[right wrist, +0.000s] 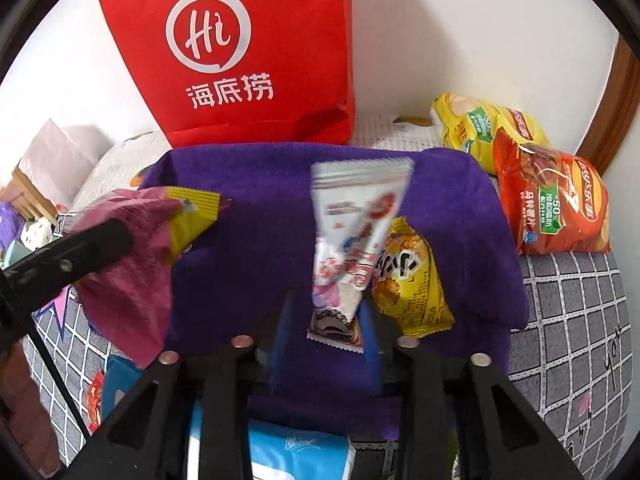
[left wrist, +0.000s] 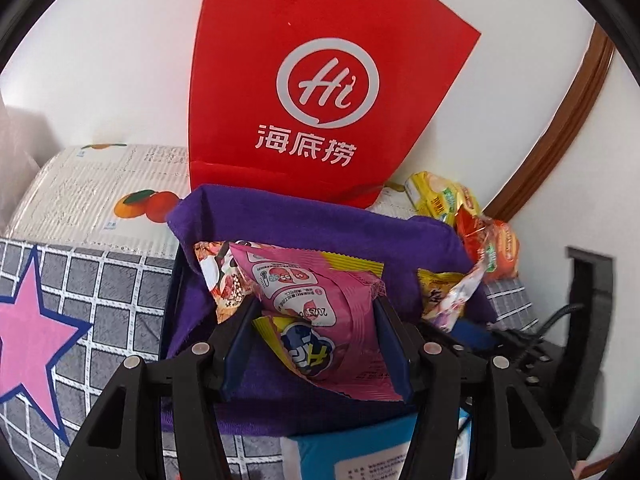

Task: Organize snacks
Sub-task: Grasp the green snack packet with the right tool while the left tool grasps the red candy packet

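The left tongs (left wrist: 316,320) pinch a pink snack packet (left wrist: 320,300) between their blue-padded tips, one pad against each long edge. The packet's long axis runs away from the camera and a little leftward, its crimped far end pointing up toward the red bag (left wrist: 320,80) and its near end hanging down between the arms of the tongs. A yellow-edged packet (left wrist: 280,332) with a blue cartoon figure lies under it and pokes out at its left side. Both sit over the purple cloth (left wrist: 280,220) that lines a dark bin, where more packets rest against the left and right walls. The right tongs (right wrist: 328,320) are pressed onto the lower end of a white snack packet (right wrist: 352,232), which stands nearly upright, long axis vertical, crimped top pointing up and tilted slightly right; it is blurred, so the print is not readable. Just right of it, a yellow packet (right wrist: 412,280) leans inside the cloth-lined bin. At the left edge of the right wrist view the pink packet appears again, held by the other tongs. Behind the bin, a yellow chip bag (right wrist: 480,128) and an orange chip bag (right wrist: 556,204) lie on the grey checked cover (right wrist: 568,320).
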